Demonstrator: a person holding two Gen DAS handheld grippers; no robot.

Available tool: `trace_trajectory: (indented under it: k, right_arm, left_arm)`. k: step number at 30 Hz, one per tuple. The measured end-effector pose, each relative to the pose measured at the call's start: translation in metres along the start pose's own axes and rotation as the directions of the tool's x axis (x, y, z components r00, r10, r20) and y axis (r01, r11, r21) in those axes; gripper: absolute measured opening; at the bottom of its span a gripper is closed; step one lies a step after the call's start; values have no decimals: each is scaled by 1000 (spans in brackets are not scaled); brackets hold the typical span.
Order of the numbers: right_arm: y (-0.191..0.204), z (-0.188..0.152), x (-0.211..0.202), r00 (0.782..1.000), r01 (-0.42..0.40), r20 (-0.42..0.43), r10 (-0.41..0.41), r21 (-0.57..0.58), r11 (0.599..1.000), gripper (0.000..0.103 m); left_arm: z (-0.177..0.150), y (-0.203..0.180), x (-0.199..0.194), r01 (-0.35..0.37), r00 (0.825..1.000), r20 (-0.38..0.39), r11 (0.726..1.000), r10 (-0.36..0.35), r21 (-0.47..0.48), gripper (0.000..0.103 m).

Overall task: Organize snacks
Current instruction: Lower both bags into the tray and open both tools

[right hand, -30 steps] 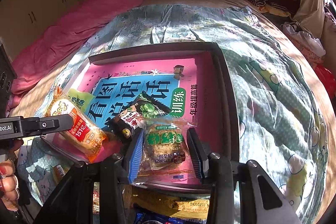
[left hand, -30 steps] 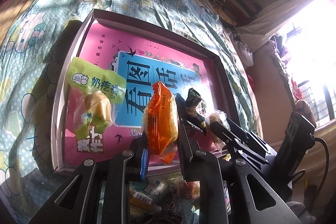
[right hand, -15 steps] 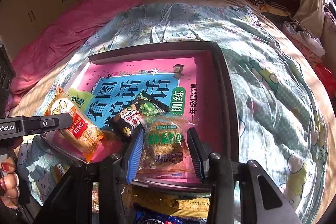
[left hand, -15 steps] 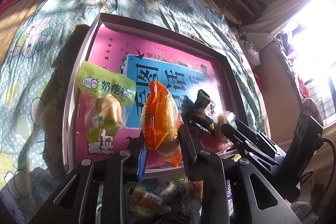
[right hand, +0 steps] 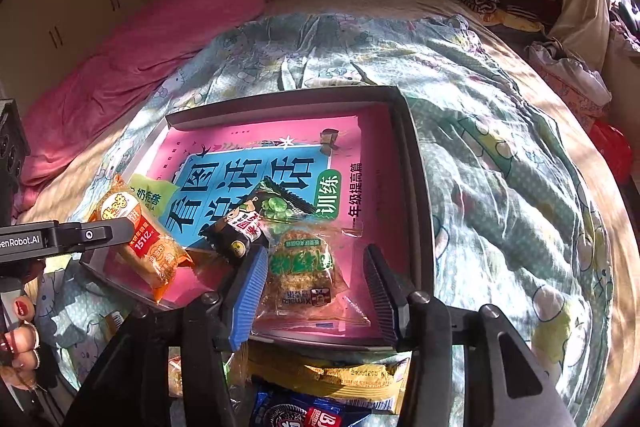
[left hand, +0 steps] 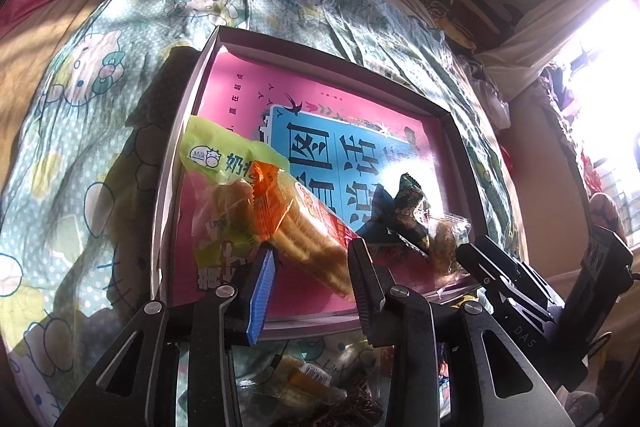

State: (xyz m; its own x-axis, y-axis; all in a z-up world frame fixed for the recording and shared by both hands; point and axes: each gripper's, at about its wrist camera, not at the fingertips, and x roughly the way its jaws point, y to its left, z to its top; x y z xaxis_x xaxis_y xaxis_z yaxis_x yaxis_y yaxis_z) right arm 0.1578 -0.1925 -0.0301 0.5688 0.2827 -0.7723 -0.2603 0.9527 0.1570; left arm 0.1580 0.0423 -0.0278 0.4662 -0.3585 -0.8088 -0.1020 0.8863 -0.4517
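A shallow grey tray (right hand: 416,211) lies on a bed covered by a cartoon-print quilt (right hand: 500,163), with a pink blanket (right hand: 152,39) bunched along the bed's left side. A pink and blue book (right hand: 248,179) lines the tray floor, and the snacks sit on it.

At the tray's left end lies a green milk-bread packet (left hand: 224,179). An orange cracker packet (left hand: 304,227) leans across it, its lower end reaching down between the fingers of the left gripper (left hand: 312,279). The fingers stand apart, and the packet seems to lie loose between them rather than pinched; whether either pad touches it is hard to tell. In the right wrist view that packet (right hand: 140,239) rests at the tray's near left corner, just below one dark finger of the left gripper.

Toward the middle is a small dark packet with green peas printed on it (right hand: 260,219), touching a clear packet with a brown cake inside (right hand: 304,267). The clear packet lies flat near the tray's front edge, between the spread fingers of the right gripper (right hand: 316,287), which do not press on it.

More wrapped snacks (right hand: 320,391) lie on the bed in front of the tray, beneath the grippers.
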Motion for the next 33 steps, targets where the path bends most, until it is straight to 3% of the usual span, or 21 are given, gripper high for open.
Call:
trace_trajectory:
  k: [19,33]
  right_arm:
    - [-3,-2,-21,999,11,38,-12,17,1000,58]
    - [2,-1,-42,997,20,78,-20,8,1000,61]
  left_arm:
    - [-3,-8,-23,-62,997,47,996,59,60,56]
    - [-8,-15,-40,-93,993,75,992,87,84,61]
